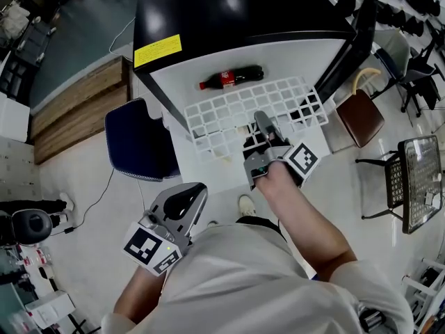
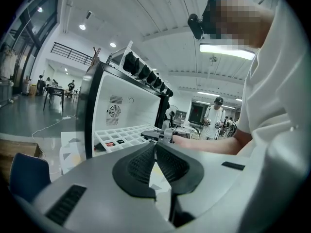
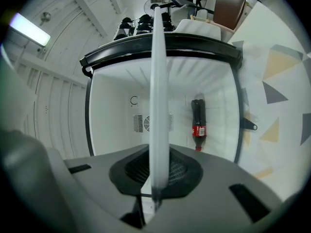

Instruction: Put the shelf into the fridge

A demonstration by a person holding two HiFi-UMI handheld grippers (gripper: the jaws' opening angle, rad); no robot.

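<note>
The fridge (image 1: 229,12) stands with its black door (image 1: 351,44) swung open at the right of the head view. Its white interior holds one cola bottle (image 1: 233,77) with a red label, lying on its side on the compartment floor. The rear wall shows a round fan grille and a slotted vent.

The shelf (image 1: 236,113), a white grid panel, is held roughly level at the mouth of the compartment. Its far edge reaches into the opening above the bottle, while its near part projects out toward the person. In the left gripper view, the bottle's label shows through the grid cells.

The right gripper (image 1: 263,122) is clamped on the shelf's near edge. In the right gripper view the panel (image 3: 159,81) stands edge-on between the two jaws, with both black pads pressed against it.

The left gripper (image 1: 191,193) hangs low and well apart from the fridge, close to the person's body. Its jaws are closed tip to tip, with nothing between them.

Count:
- one fridge
- one shelf
- one bottle
- two grippers

A blue chair (image 1: 139,141) stands just beside the fridge on the left and a brown chair (image 1: 361,117) on the right. One yellow label (image 1: 158,50) is fixed to the fridge top.
</note>
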